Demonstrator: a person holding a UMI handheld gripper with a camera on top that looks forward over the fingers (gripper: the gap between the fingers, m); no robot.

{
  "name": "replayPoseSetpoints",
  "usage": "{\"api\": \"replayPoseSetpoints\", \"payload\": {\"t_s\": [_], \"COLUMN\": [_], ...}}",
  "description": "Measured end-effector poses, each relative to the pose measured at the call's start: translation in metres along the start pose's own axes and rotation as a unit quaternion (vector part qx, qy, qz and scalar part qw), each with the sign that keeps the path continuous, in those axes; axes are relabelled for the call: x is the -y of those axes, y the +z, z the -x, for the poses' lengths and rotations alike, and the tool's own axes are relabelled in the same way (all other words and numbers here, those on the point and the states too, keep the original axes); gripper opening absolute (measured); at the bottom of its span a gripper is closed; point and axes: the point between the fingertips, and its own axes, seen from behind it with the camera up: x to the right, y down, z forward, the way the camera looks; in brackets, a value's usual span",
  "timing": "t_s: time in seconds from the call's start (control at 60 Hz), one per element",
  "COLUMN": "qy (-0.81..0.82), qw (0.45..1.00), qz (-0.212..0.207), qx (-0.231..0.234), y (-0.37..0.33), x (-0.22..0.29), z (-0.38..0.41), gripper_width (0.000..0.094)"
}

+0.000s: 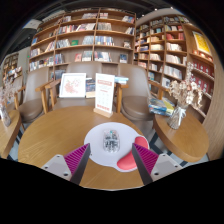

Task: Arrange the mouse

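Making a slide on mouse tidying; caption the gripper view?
Open gripper hovers at a round table, a mouse on its white pad just ahead, bookshelves beyond.

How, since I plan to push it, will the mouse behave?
The mouse looks small and rigid, so probably light and stiff. Lying flat on the white pad, it should slide, not tip. The gripper is open, short of it.

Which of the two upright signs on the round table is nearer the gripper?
The white sign with orange print, standing beside the wider framed picture card, sits closer across the table to the open gripper.
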Motion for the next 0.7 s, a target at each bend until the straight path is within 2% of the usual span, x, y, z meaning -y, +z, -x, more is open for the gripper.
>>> {"api": "replayPoseSetpoints", "payload": {"t_s": [0.167, 0.367, 0.533, 0.7], "qy": [-0.009, -0.001, -0.01, -0.006], "qw": [1.0, 0.998, 0.998, 0.998], "qz": [-0.024, -0.018, -0.009, -0.021], "qx": [0.018, 0.052, 0.053, 0.057], "y": [-0.13, -0.245, -0.288, -0.306], "x": [-0.017, -0.07, -0.105, -0.107], "z": [0.017, 0.037, 0.035, 0.029], "gripper_width": [0.0854, 0.0851, 0.0851, 0.0857]}}
